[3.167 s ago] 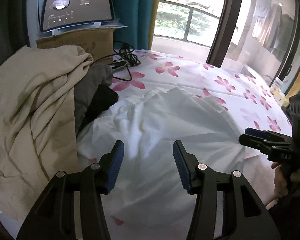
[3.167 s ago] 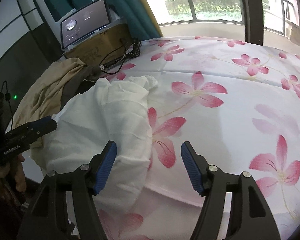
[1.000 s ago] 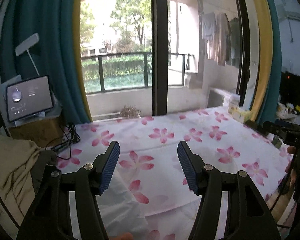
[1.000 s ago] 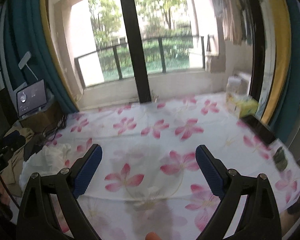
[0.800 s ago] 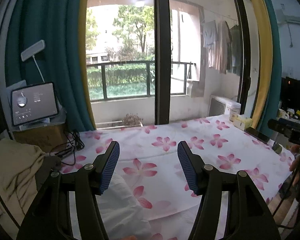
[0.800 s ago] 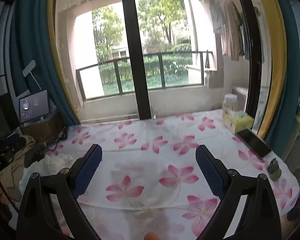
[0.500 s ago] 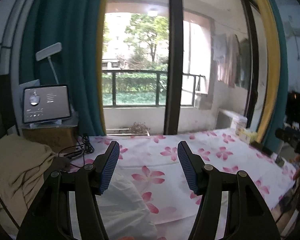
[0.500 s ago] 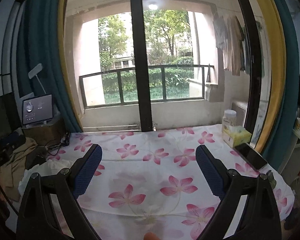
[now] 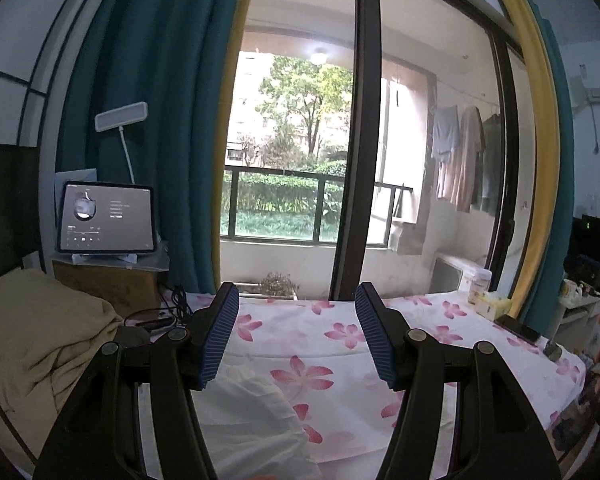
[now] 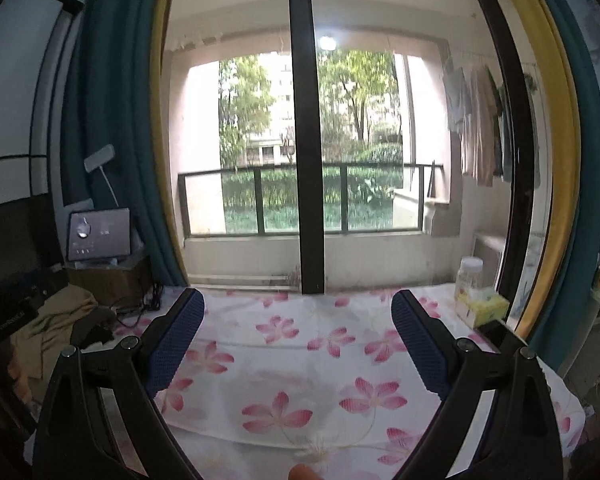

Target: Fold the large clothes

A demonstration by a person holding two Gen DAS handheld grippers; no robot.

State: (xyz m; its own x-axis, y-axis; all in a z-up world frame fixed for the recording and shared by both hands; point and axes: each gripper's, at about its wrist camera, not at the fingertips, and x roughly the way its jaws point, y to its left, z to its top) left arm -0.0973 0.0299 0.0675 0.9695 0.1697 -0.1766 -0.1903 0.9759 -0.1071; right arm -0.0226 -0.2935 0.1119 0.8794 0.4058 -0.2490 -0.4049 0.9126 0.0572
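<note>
Looking through the left wrist camera, I see my left tongs [image 9: 296, 336] standing open with nothing between the pads, aimed at the window, while the white garment [image 9: 252, 420] lies rumpled on the flowered bed [image 9: 440, 320] beside a beige pile [image 9: 40, 340], so I judge the folding barely begun. From the right wrist camera, my right tongs [image 10: 300, 344] are likewise spread wide and empty over bare bedsheet [image 10: 300, 380], gripping no cloth.

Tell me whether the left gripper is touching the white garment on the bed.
Apart. In the left wrist view, the left gripper is open and raised, pointing toward the window, and the white garment lies on the floral sheet below its fingers.
</note>
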